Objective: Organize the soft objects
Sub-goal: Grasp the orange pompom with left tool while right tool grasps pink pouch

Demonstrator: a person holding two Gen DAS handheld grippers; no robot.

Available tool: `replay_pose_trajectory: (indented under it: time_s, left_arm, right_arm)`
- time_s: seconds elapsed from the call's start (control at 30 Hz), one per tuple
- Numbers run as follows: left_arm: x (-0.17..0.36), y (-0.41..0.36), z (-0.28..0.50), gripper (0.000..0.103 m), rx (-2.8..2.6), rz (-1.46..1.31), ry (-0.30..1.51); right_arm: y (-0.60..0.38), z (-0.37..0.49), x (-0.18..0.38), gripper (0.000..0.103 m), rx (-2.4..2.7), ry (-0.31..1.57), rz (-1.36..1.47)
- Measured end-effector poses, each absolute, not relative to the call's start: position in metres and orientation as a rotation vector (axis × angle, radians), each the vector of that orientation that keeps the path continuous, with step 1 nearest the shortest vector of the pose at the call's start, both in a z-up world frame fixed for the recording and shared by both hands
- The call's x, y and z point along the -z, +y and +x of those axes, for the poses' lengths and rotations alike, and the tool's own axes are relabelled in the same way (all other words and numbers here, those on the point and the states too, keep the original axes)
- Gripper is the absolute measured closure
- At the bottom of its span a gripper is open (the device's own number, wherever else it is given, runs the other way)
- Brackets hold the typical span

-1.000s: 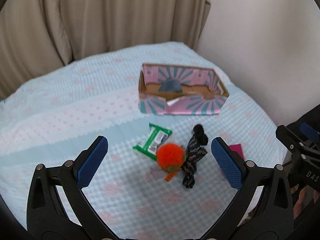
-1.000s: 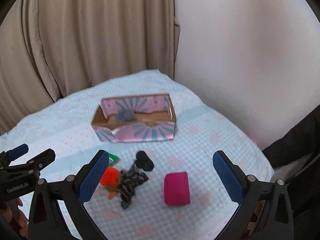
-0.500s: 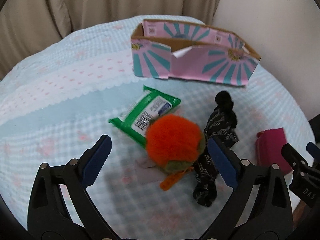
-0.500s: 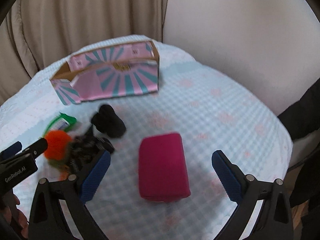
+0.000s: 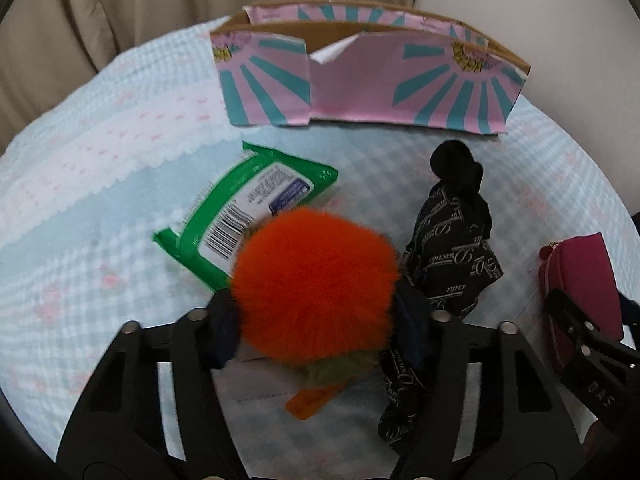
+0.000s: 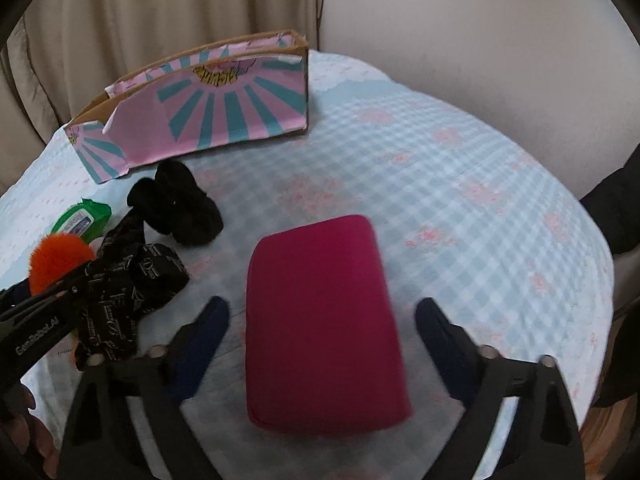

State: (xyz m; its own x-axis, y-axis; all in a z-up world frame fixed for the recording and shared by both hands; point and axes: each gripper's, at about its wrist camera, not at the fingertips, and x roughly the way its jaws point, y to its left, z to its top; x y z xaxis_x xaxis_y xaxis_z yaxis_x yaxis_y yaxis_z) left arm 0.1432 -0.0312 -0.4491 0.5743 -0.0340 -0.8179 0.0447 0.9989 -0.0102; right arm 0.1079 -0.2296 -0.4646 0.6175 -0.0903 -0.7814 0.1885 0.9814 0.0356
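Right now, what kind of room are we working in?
Probably a bedroom or a similar home room: a soft quilted checked cover serves as the work surface, beige curtains hang behind, and a plain wall stands beside them.

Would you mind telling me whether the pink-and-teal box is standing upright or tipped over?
Upright. The box rests on its base on the checked cloth, open top up, with its rim showing in both views. Its contents cannot be seen.

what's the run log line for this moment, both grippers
left gripper: closing around orange pompom | right gripper: closing, astride magenta pouch, pads clear | box: behind
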Motion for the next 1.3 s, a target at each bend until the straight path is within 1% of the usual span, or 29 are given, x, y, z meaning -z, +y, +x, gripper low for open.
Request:
replay_pose_trajectory:
  time_s: [0.03,0.07,0.1,0.17,0.2,0.27,0.47,0.57,0.8,0.87,1.1,1.3]
  left_arm:
    - [0.45,-0.03,0.144,0.052,0.054,0.002,0.963]
    - [0.451,-0.029,0.144,0.057,0.059,-0.005,0.964]
    - [0.451,-0.027,0.145,0.06,0.065,-0.012,0.968]
    - [0.45,-0.024,0.145,0.063,0.072,-0.027,0.972]
    - [0.448,-0.023,0.145,0.064,0.074,-0.038,0.973]
    - [0.445,-0.019,0.144,0.065,0.078,-0.059,0.977]
    - [0.425,-0.013,0.14,0.065,0.08,-0.074,0.964]
    - [0.412,-0.009,0.138,0.065,0.075,-0.076,0.957]
    - [0.368,0.001,0.13,0.066,0.071,-0.091,0.929]
    - [0.349,0.005,0.127,0.066,0.091,-0.109,0.879]
    - [0.267,0.018,0.113,0.066,0.127,-0.122,0.834]
    - [0.21,0.027,0.118,0.066,0.129,-0.137,0.819]
  right_arm:
    - [-0.23,0.11,0.467,0.029,0.154,0.903,0.125]
    - [-0.23,0.112,0.47,0.033,0.152,0.913,0.129]
    - [-0.229,0.113,0.471,0.034,0.156,0.917,0.128]
    - [-0.229,0.113,0.47,0.04,0.145,0.911,0.138]
    - [-0.229,0.114,0.47,0.041,0.144,0.913,0.137]
    - [-0.226,0.113,0.468,0.046,0.142,0.913,0.126]
    - [-0.225,0.113,0.459,0.052,0.141,0.918,0.152]
    - [-0.226,0.11,0.448,0.054,0.143,0.912,0.161]
    - [-0.221,0.099,0.408,0.056,0.134,0.886,0.16]
    - [-0.22,0.094,0.39,0.056,0.132,0.877,0.16]
    - [-0.216,0.079,0.313,0.056,0.114,0.823,0.15]
    - [-0.211,0.076,0.246,0.056,0.078,0.752,0.129]
